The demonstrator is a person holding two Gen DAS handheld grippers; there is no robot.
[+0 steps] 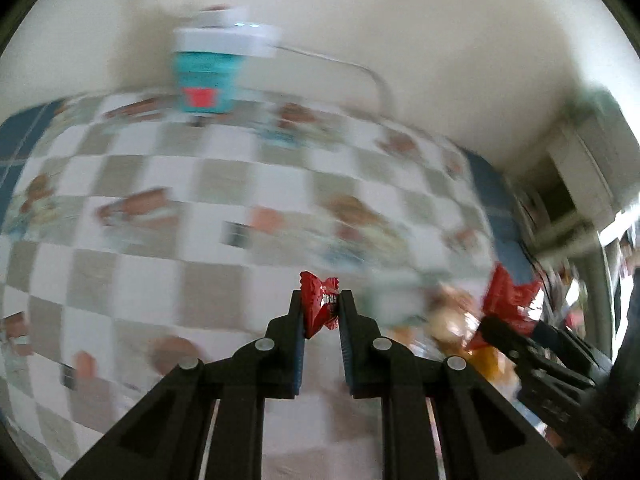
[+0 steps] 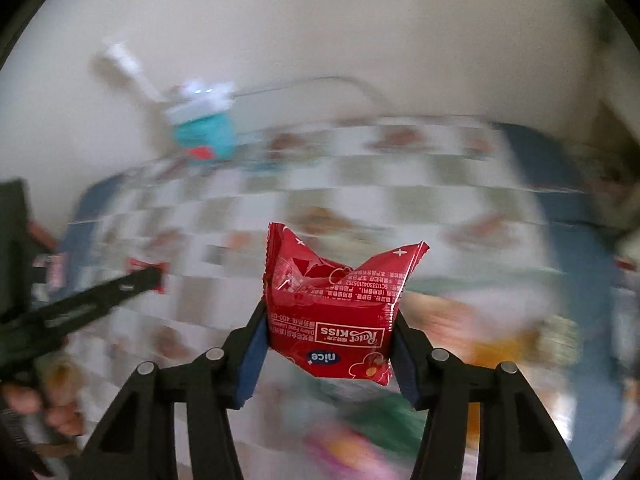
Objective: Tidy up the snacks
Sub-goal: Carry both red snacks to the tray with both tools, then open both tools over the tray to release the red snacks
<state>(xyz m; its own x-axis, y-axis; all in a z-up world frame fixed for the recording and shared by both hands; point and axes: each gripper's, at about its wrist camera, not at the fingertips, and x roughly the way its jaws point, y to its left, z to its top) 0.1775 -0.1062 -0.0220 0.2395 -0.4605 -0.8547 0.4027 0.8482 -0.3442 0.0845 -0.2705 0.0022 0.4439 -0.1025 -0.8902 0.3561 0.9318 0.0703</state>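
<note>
My left gripper [image 1: 321, 297] is shut on a small red candy wrapper [image 1: 320, 312], which it holds up above the checkered tablecloth [image 1: 160, 208]. The right gripper [image 2: 330, 318] is shut on a larger red snack packet [image 2: 332, 280] with white print, crumpled at the top. In the left wrist view that packet [image 1: 510, 300] shows at the right, in the right gripper's fingers [image 1: 504, 336]. The right wrist view has the left gripper [image 2: 154, 278] at the left edge with its small red wrapper [image 2: 136, 265]. Both views are blurred by motion.
A teal cup [image 1: 204, 80] with a white device on top stands at the table's far edge against a white wall, with a cable [image 1: 360, 68] trailing right. Blurred orange and green snack packets [image 2: 500, 344] lie below the grippers. A person's hand [image 2: 60, 412] holds the left gripper.
</note>
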